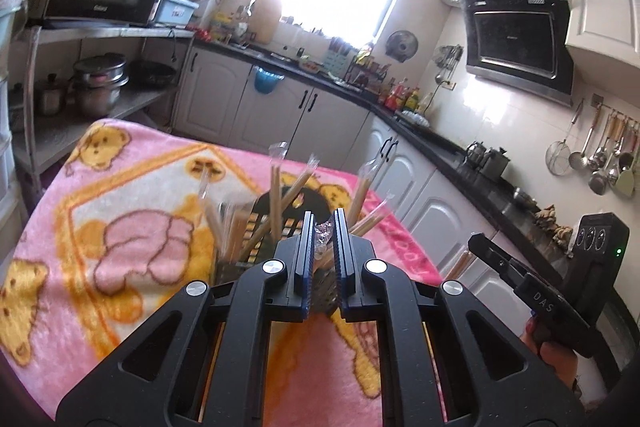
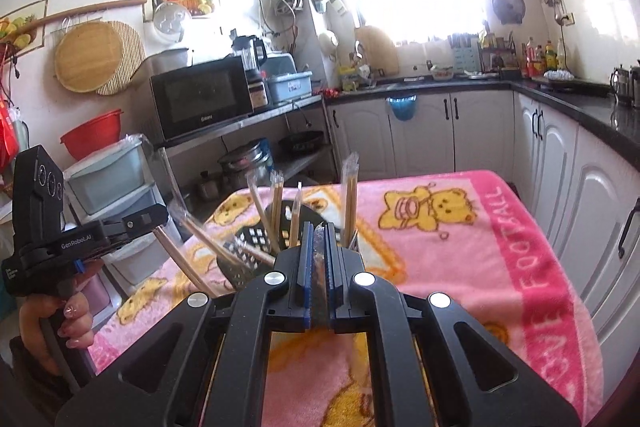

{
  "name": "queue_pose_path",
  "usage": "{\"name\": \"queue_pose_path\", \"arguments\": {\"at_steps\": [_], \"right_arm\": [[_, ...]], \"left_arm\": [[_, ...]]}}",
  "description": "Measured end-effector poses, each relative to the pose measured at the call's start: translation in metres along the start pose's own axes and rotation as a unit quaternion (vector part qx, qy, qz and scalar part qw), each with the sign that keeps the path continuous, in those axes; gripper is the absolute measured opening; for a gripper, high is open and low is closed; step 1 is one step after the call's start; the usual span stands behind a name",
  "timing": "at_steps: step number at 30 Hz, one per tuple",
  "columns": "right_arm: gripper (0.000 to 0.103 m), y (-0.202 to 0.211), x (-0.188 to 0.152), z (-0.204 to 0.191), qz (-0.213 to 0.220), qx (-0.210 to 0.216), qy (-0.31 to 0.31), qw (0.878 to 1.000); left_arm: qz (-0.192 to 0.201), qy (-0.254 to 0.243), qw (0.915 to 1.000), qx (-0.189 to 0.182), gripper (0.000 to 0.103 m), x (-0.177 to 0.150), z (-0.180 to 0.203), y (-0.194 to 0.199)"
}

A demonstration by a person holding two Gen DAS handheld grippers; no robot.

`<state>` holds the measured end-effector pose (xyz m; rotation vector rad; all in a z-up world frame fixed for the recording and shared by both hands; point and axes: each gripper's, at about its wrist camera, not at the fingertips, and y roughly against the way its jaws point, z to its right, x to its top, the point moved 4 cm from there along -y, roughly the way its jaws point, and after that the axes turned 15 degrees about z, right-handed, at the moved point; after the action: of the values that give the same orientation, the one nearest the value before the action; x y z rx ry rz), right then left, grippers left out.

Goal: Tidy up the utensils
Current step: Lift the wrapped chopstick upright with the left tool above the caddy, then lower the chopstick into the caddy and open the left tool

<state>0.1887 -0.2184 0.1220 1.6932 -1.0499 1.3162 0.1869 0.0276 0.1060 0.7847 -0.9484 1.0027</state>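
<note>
A black perforated utensil holder [image 1: 260, 227] [image 2: 248, 243] stands on the pink bear blanket [image 1: 120, 187] [image 2: 460, 247]. Several plastic-wrapped pairs of wooden chopsticks [image 1: 276, 183] [image 2: 350, 195] lean out of it. My left gripper [image 1: 324, 217] sits just in front of the holder, shut on the crinkled clear wrapper of a chopstick pair [image 1: 325, 237]. In the right wrist view that left gripper [image 2: 162, 217] is at the left, and its chopstick pair [image 2: 184, 259] slants down toward the holder. My right gripper [image 2: 319, 227] is shut on another wrapped pair [image 2: 319, 259], which pokes out at the right [image 1: 460, 263].
White cabinets under a dark counter [image 1: 480, 179] run behind and right of the table. A metal shelf with a microwave [image 2: 200, 103] and pots [image 1: 100, 83] stands to the left, with plastic drawers [image 2: 108, 183] beside it. A hand [image 2: 68, 323] holds the left gripper's handle.
</note>
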Motion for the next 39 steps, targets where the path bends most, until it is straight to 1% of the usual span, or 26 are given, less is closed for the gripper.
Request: {"name": "queue_pose_path", "arguments": {"at_steps": [7, 13, 18, 26, 30, 33, 39], "right_arm": [[0.005, 0.006, 0.031, 0.000, 0.038, 0.003, 0.016, 0.999], [0.005, 0.007, 0.054, -0.004, 0.065, 0.021, 0.022, 0.997], [0.005, 0.002, 0.074, -0.010, 0.085, 0.028, 0.036, 0.995], [0.005, -0.011, 0.102, -0.011, 0.108, 0.032, 0.040, 0.993], [0.005, -0.019, 0.113, -0.014, 0.115, 0.042, 0.039, 0.992], [0.005, -0.026, 0.117, -0.019, 0.116, 0.051, 0.043, 0.991], [0.005, -0.042, 0.116, -0.027, 0.104, 0.058, 0.049, 0.992]], "left_arm": [[0.026, -0.007, 0.9992, -0.029, 0.006, 0.031, 0.017, 0.002], [0.052, -0.015, 0.9976, -0.043, 0.006, 0.056, 0.030, 0.001], [0.076, -0.025, 0.9957, -0.047, 0.006, 0.077, 0.038, 0.000], [0.100, -0.024, 0.9941, -0.034, 0.006, 0.104, 0.032, -0.009], [0.106, -0.020, 0.9939, -0.022, 0.006, 0.112, 0.025, -0.015], [0.109, -0.018, 0.9938, -0.014, 0.006, 0.115, 0.020, -0.019], [0.112, -0.023, 0.9934, 0.006, 0.006, 0.116, 0.011, -0.026]]}}
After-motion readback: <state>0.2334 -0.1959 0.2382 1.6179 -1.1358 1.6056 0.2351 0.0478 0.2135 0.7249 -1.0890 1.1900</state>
